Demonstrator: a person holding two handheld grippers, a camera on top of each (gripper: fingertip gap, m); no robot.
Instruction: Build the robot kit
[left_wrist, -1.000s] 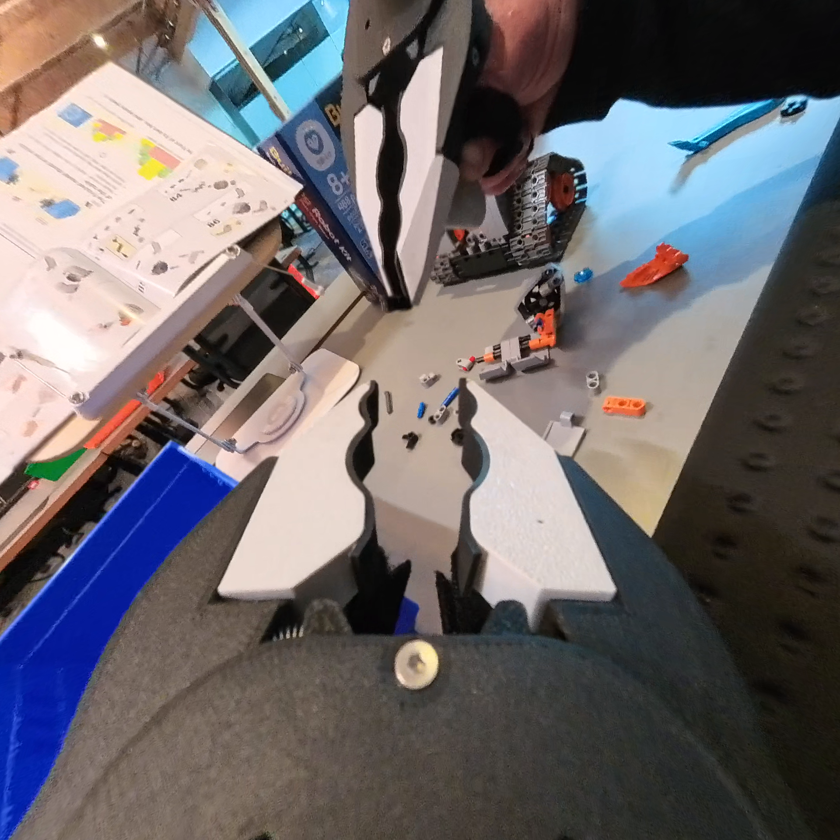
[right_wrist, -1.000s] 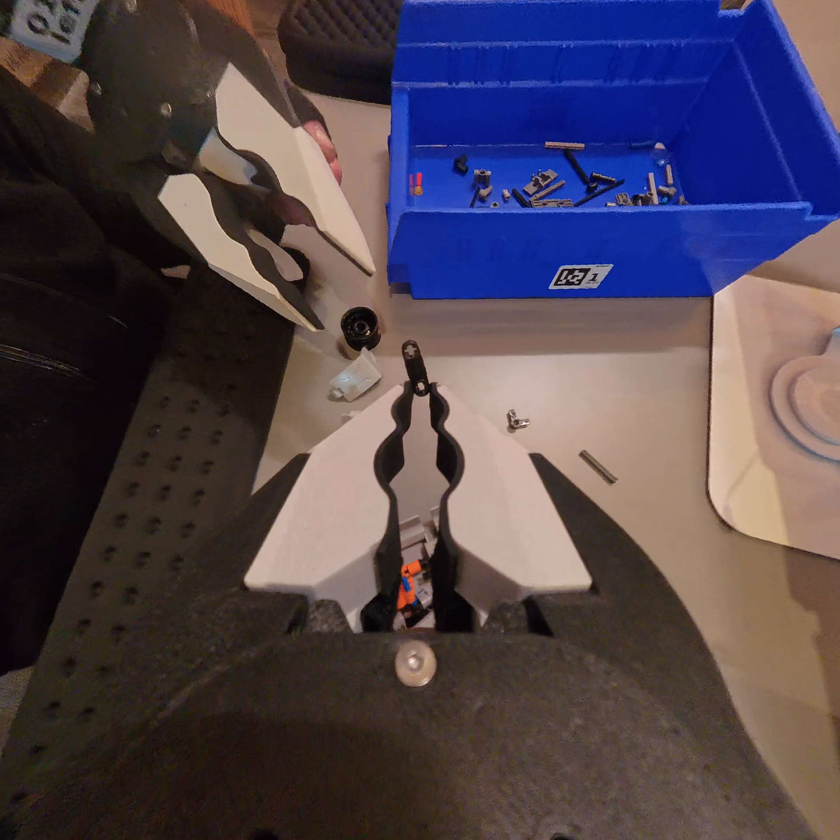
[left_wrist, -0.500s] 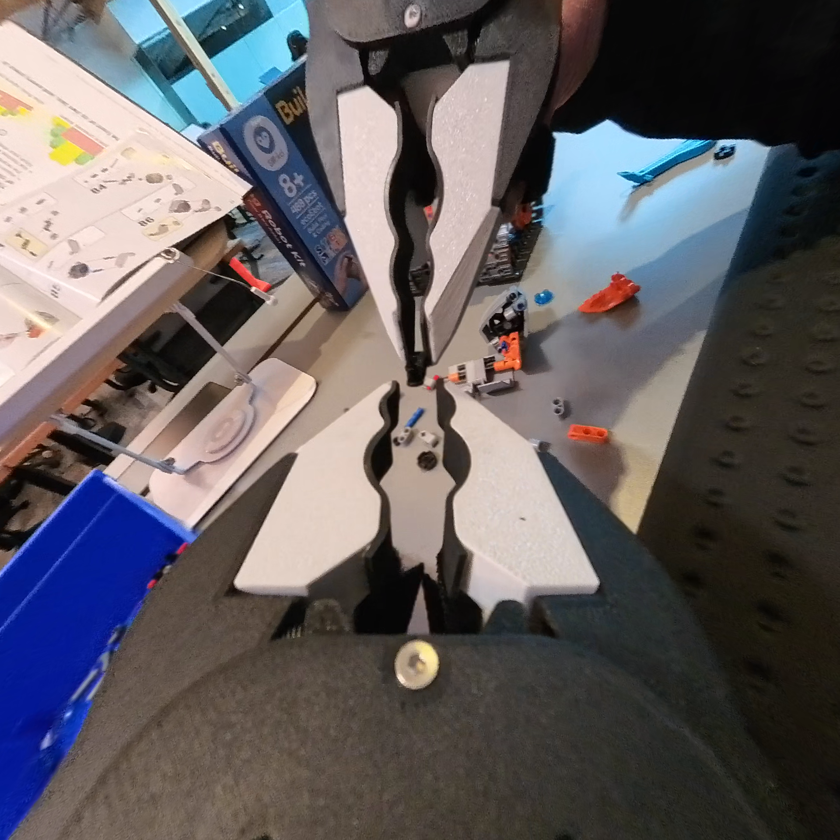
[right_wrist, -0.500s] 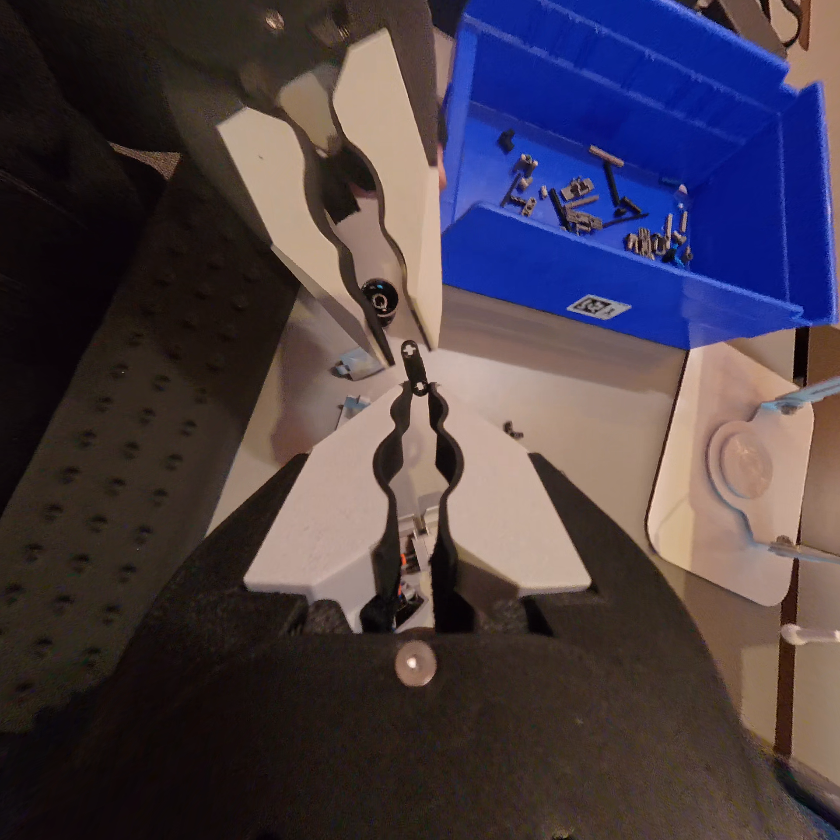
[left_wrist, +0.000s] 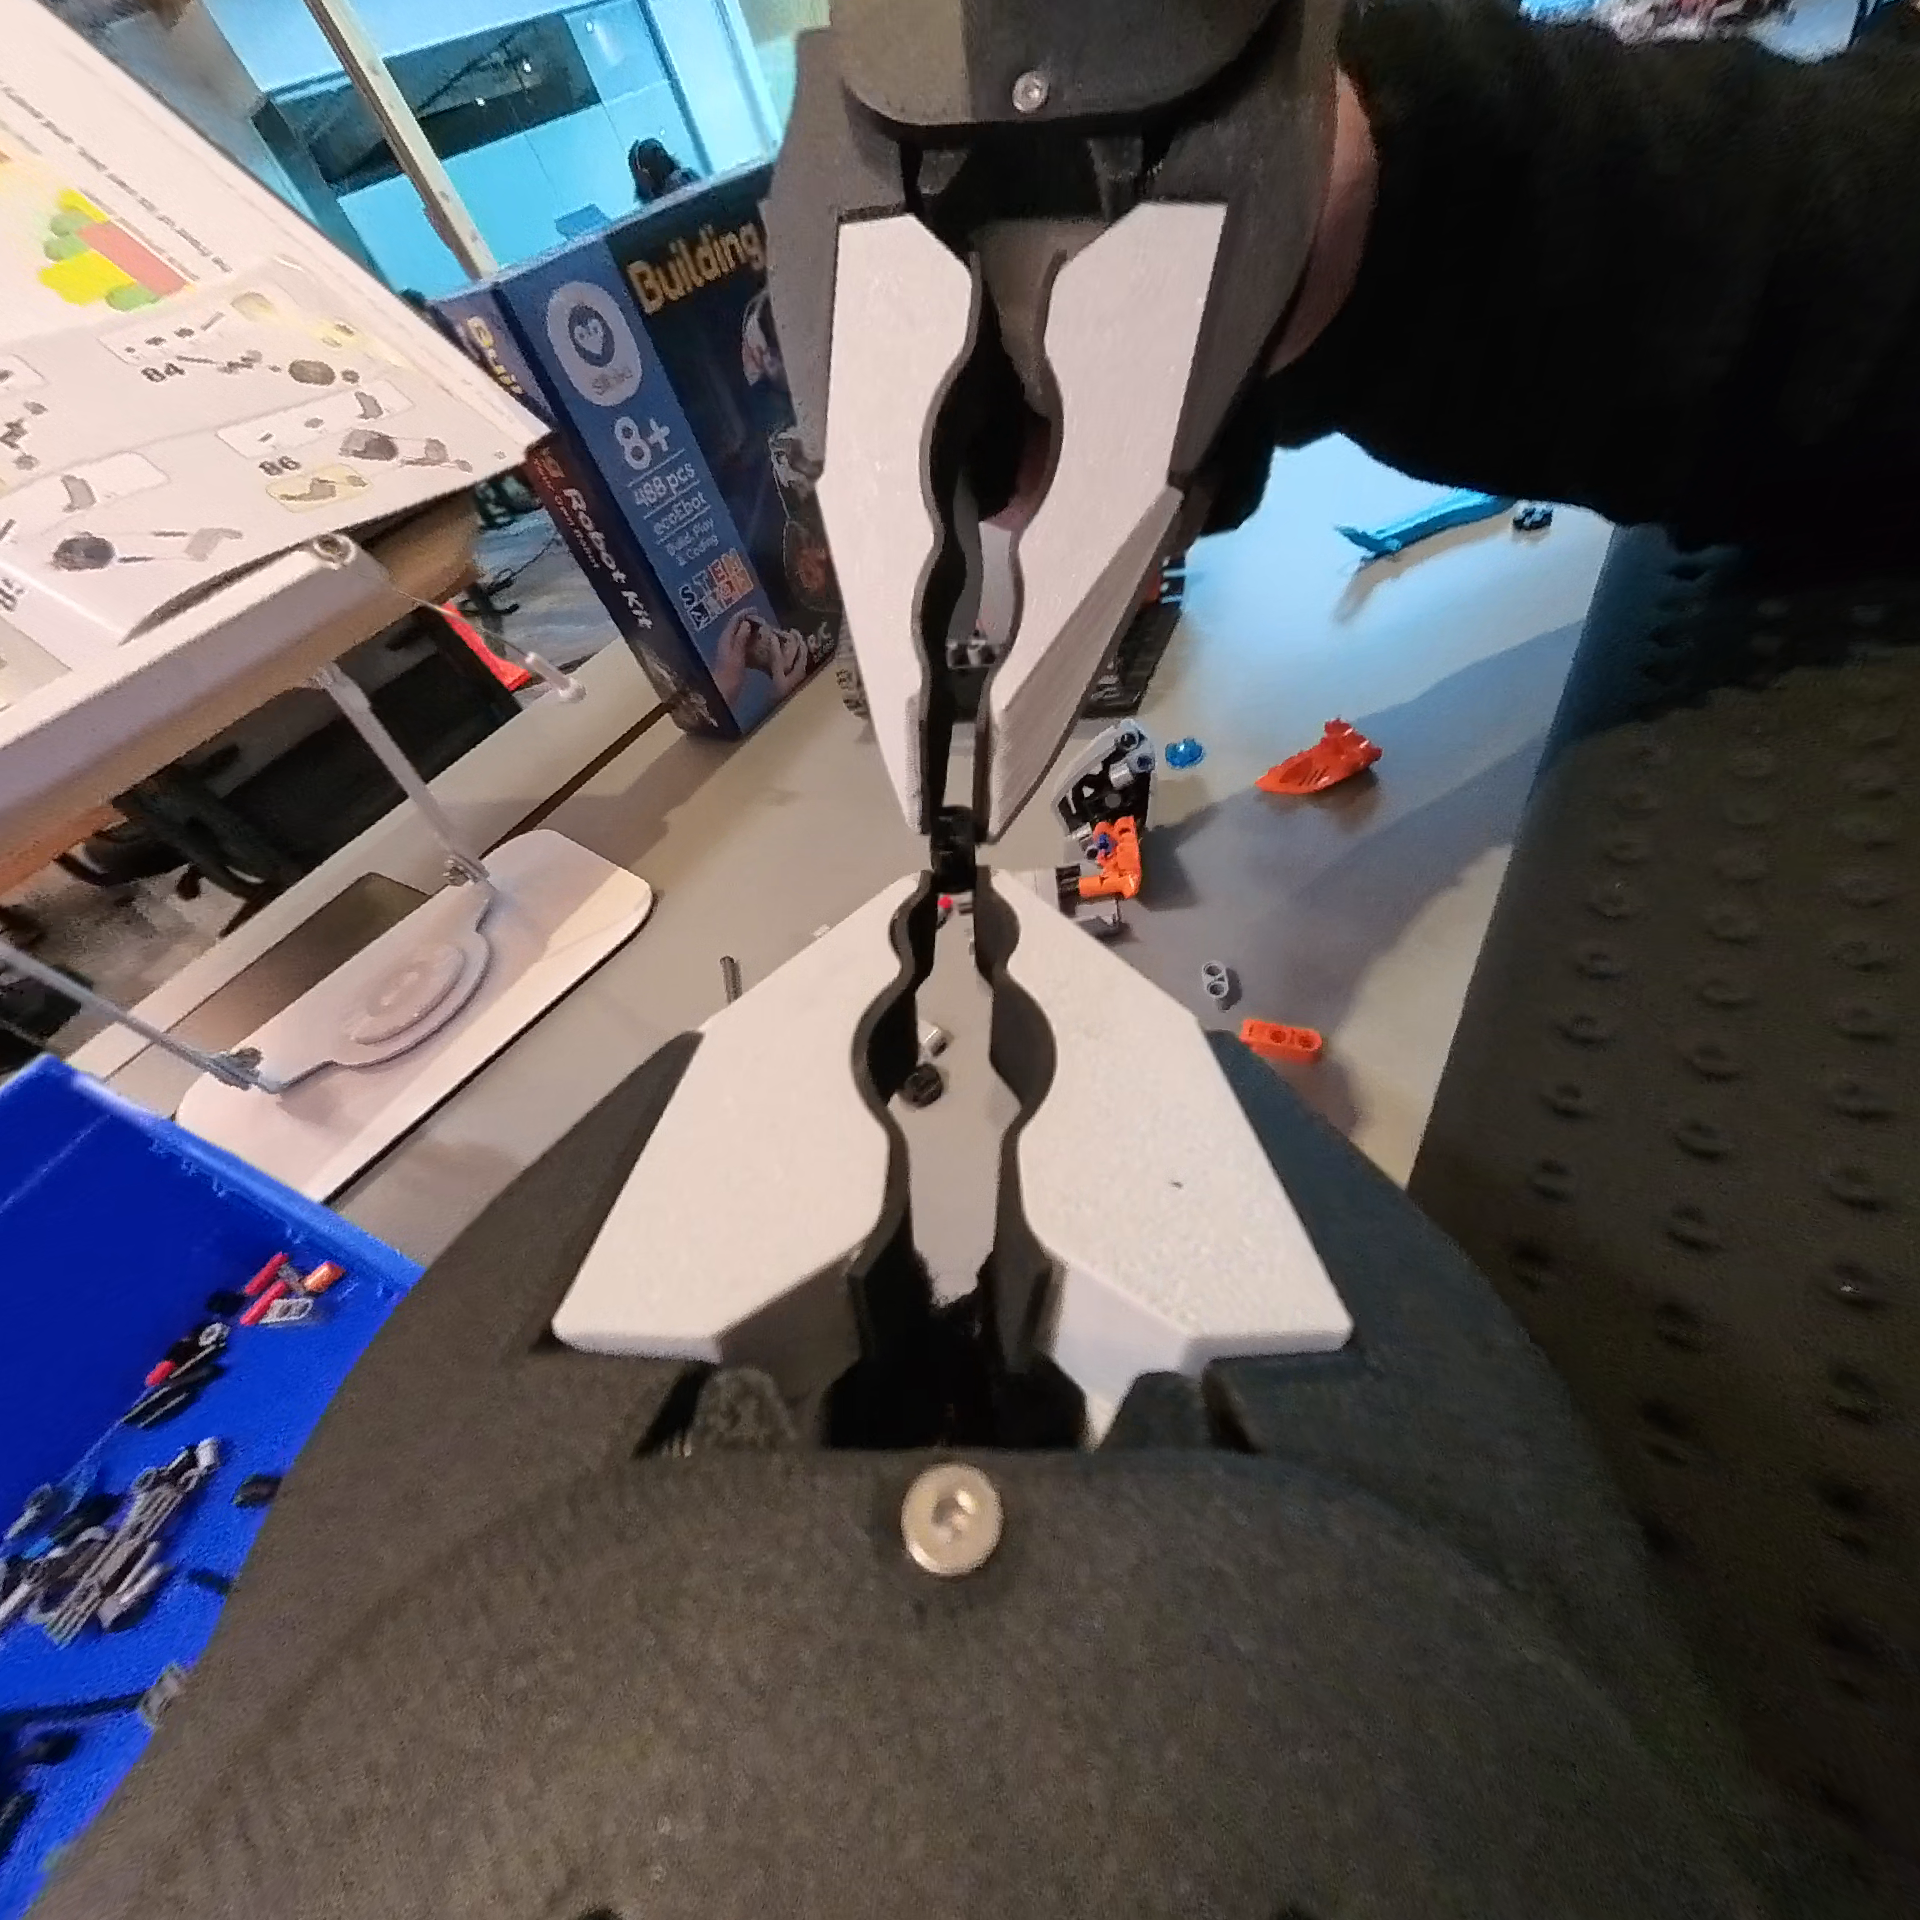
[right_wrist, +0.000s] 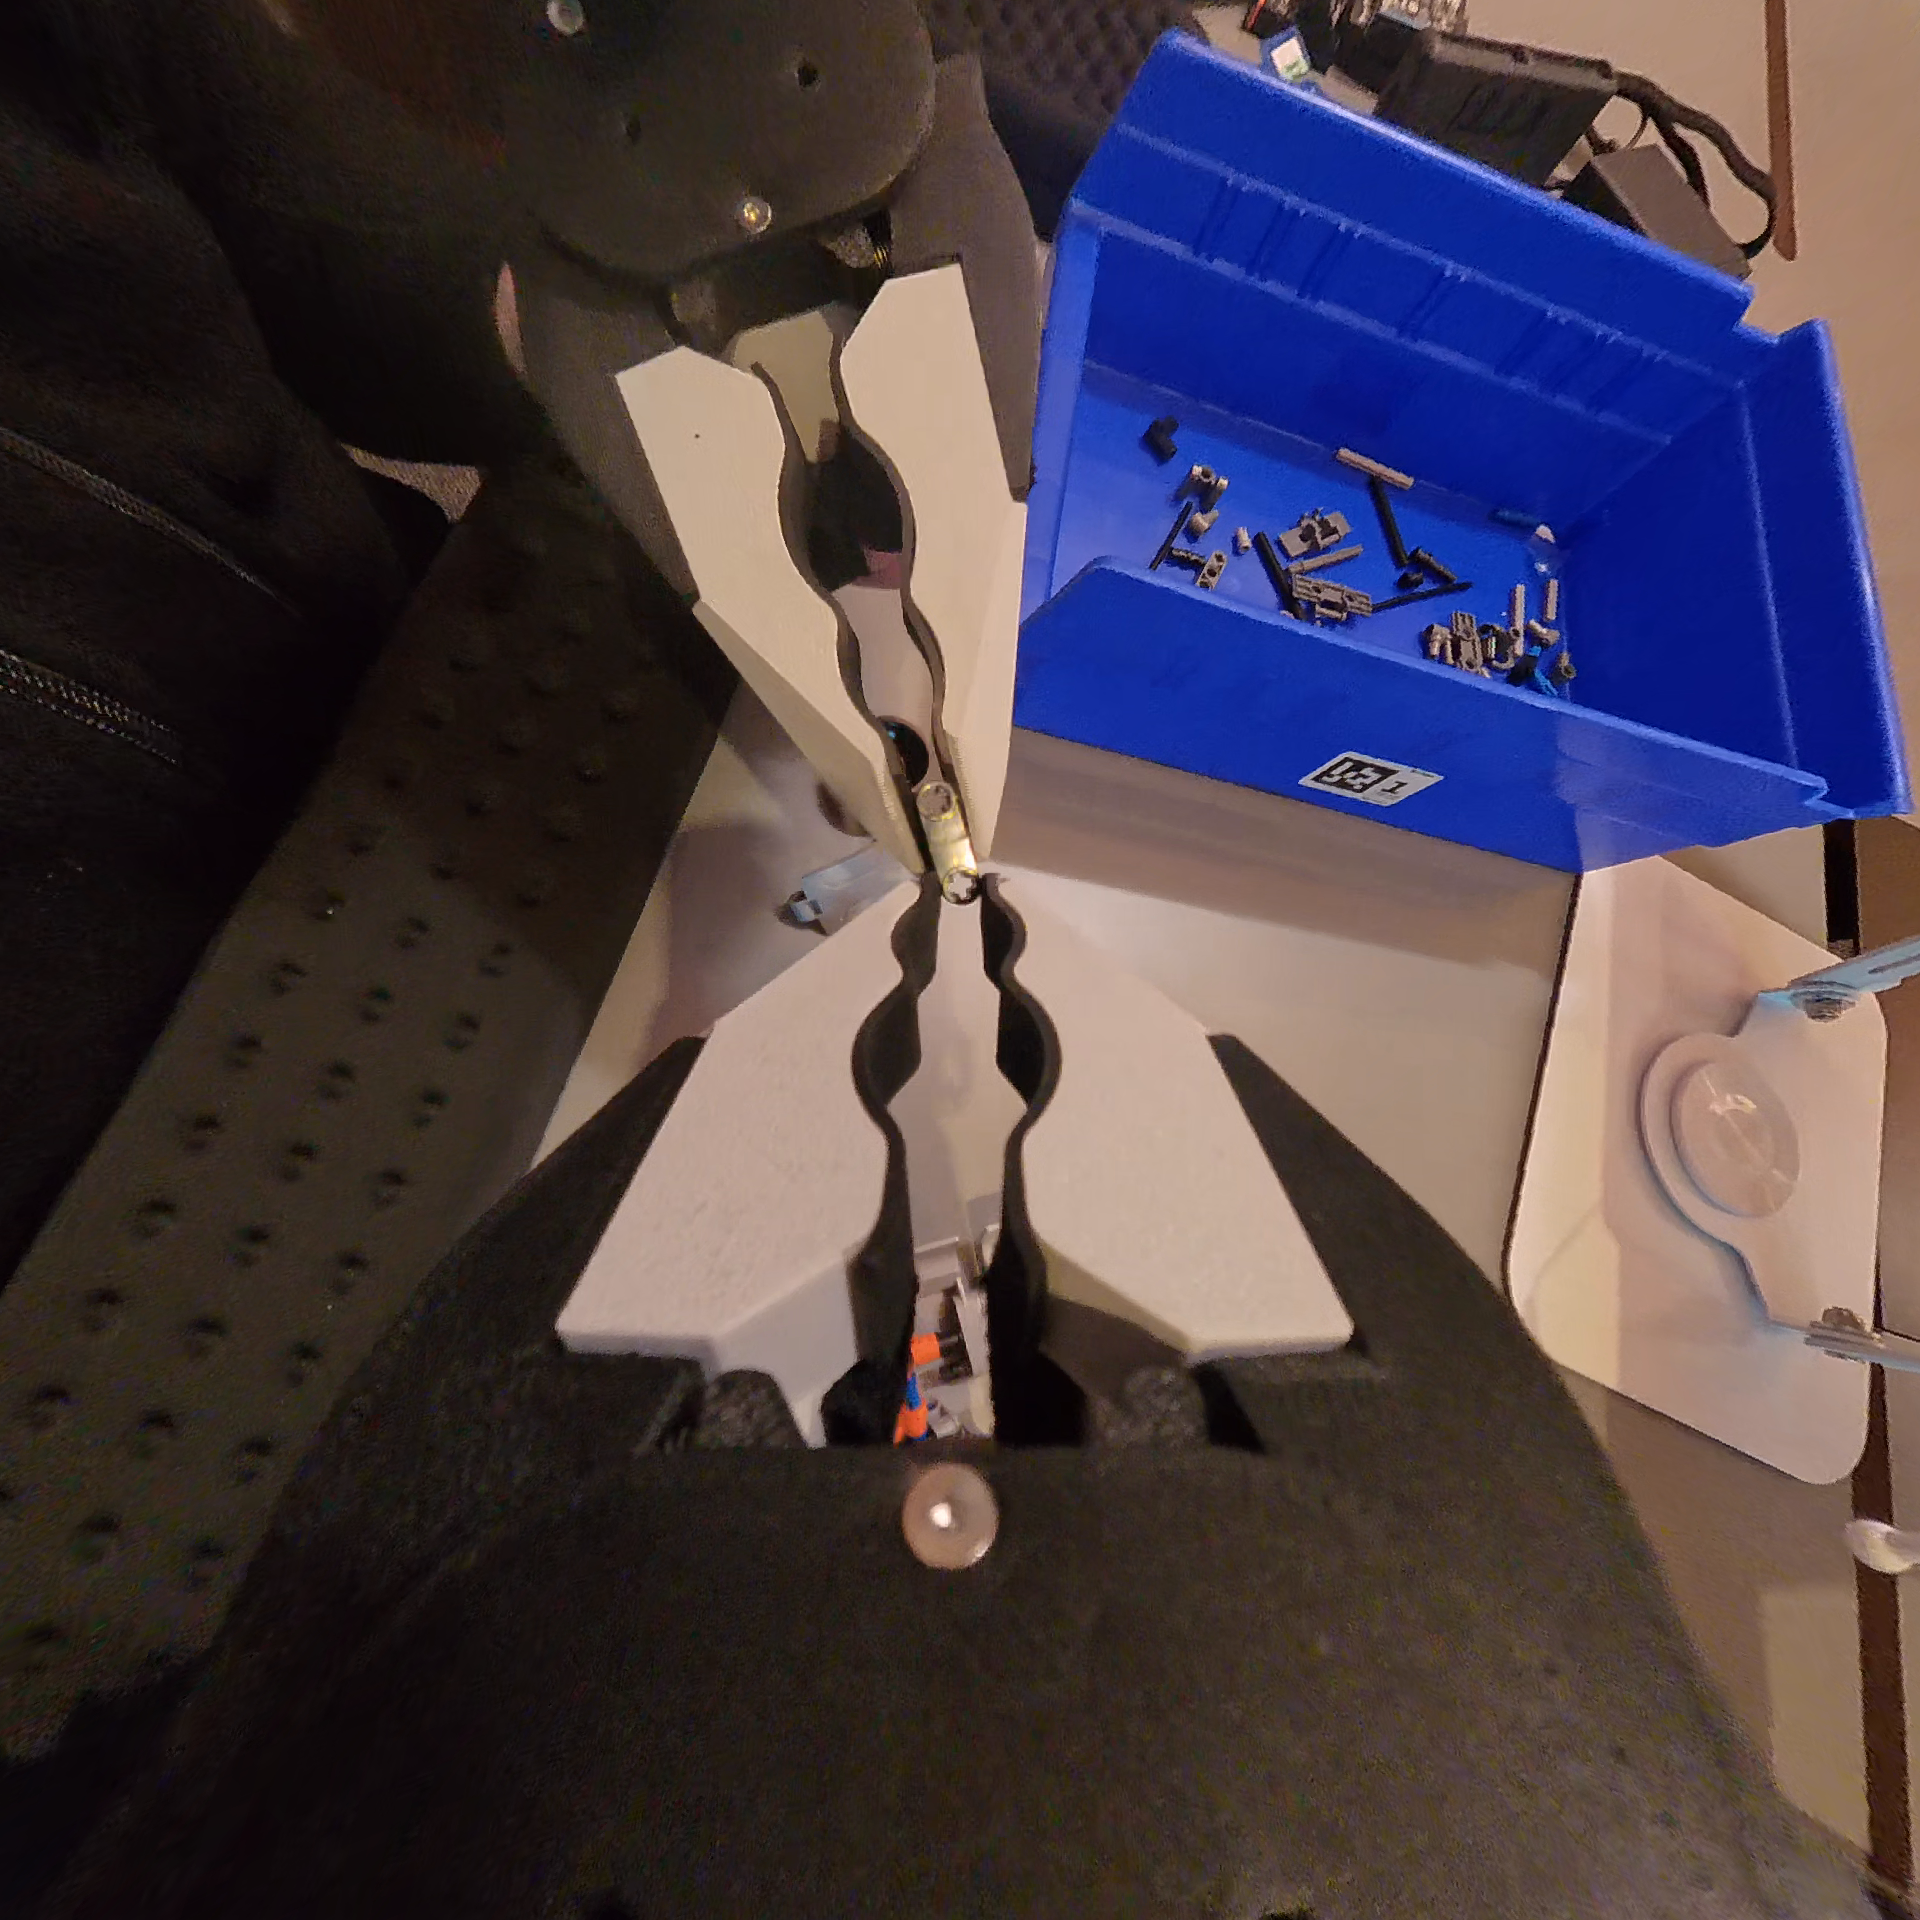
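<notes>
Black link piece (left_wrist: 951, 842) is clamped by left gripper (left_wrist: 948, 888) and right gripper (right_wrist: 961, 888), set tip-to-tip so each pinches one end.

Right gripper (right_wrist: 961, 891) tip-to-tip with left gripper (right_wrist: 940, 831) pinching small link (right_wrist: 948, 847); blue bin (right_wrist: 1455, 727) beside.

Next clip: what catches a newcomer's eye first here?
The two grippers meeting tip to tip at centre: the right gripper pinches a small black link piece, with the left gripper closing in on it. Behind sits a blue bin holding small dark parts.
</notes>
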